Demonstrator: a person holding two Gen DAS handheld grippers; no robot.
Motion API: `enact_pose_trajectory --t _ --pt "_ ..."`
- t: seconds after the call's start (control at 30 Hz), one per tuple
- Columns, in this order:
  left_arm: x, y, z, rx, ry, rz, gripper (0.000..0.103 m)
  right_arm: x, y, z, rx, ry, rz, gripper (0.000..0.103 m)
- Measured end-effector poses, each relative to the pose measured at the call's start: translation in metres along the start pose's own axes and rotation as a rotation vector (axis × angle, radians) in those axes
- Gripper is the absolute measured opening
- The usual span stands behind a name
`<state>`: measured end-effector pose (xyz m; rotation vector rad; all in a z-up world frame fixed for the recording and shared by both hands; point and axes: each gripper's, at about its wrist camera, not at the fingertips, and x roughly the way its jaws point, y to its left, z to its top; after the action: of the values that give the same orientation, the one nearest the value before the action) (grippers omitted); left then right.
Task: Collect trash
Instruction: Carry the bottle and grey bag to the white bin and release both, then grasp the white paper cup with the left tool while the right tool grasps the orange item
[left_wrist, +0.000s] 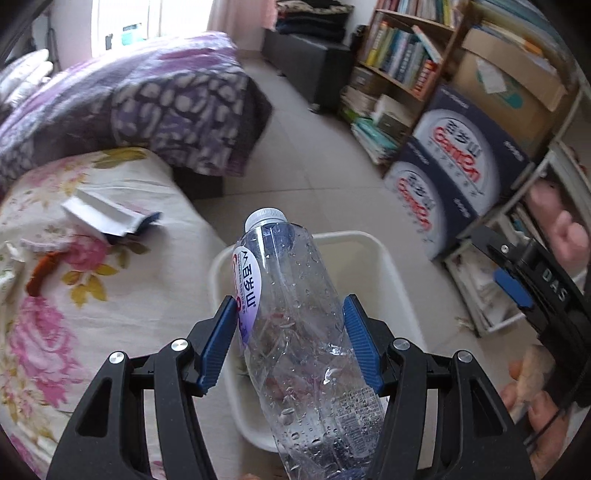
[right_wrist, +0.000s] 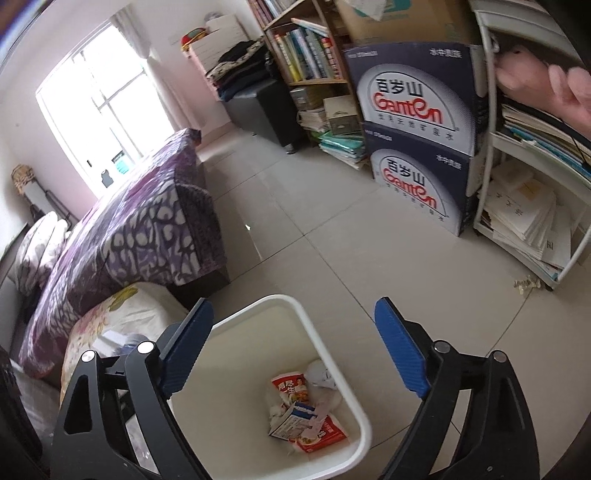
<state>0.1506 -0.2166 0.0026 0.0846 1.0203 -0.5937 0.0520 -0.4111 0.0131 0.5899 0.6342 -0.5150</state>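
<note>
My left gripper (left_wrist: 290, 308) is shut on a clear plastic water bottle (left_wrist: 295, 332) with a white cap and holds it over the white trash bin (left_wrist: 384, 266). My right gripper (right_wrist: 293, 314) is open and empty above the same white bin (right_wrist: 258, 306). Inside the bin lie a red snack wrapper (right_wrist: 321, 435), a small carton (right_wrist: 291, 421) and crumpled tissue (right_wrist: 321, 373). On the flowered bed (left_wrist: 92, 314) lie a white and blue wrapper (left_wrist: 107, 218), an orange scrap (left_wrist: 40, 275) and other bits of litter. The right gripper also shows at the right edge of the left wrist view (left_wrist: 546, 291).
Two stacked dark Ganten boxes (right_wrist: 417, 136) stand on the tiled floor by a white shelf of papers (right_wrist: 532, 218). A wooden bookshelf (right_wrist: 303, 55) and a dark cabinet (right_wrist: 269, 107) line the far wall. A purple blanket (right_wrist: 136, 221) covers the bed.
</note>
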Motion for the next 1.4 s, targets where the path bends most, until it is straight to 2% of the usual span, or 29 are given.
enact_pose_trajectory --t 0.03,0.17,0.27,0.47,0.7,0.97,1.1,1.17,1.23,1.3,1.4 --pt "0.001 -0.003 0.000 0.004 0.001 -0.010 0.059 0.000 -0.002 0.001 0.006 0.000 -0.002 0.086" --pt "0.000 -0.013 0.002 0.007 -0.004 -0.051 0.073 -0.001 -0.012 0.003 0.027 -0.002 -0.009 0.088" --pt "0.001 -0.017 0.000 0.022 -0.005 -0.043 0.076 -0.004 -0.015 0.003 0.030 -0.007 -0.011 0.089" --pt "0.006 -0.011 -0.007 0.062 0.012 0.051 0.076 0.001 -0.011 0.001 0.042 0.010 0.009 0.090" --pt "0.006 0.029 -0.013 0.063 0.014 0.213 0.080 0.012 0.020 -0.009 -0.039 0.030 0.008 0.094" --pt "0.012 0.117 -0.022 -0.037 0.077 0.401 0.081 0.027 0.071 -0.033 -0.192 0.064 0.024 0.095" --pt "0.001 0.180 -0.024 -0.111 0.072 0.485 0.081 0.035 0.095 -0.046 -0.261 0.098 0.046 0.095" --pt "-0.008 0.216 -0.021 -0.128 0.071 0.552 0.081 0.040 0.108 -0.054 -0.295 0.121 0.059 0.095" --pt "-0.015 0.247 -0.016 -0.149 0.075 0.567 0.081 0.045 0.121 -0.062 -0.332 0.140 0.066 0.095" --pt "-0.020 0.273 -0.011 -0.142 0.080 0.574 0.081 0.051 0.136 -0.070 -0.367 0.162 0.081 0.095" --pt "-0.019 0.301 -0.005 0.001 0.098 0.619 0.081 0.057 0.156 -0.081 -0.397 0.202 0.129 0.095"
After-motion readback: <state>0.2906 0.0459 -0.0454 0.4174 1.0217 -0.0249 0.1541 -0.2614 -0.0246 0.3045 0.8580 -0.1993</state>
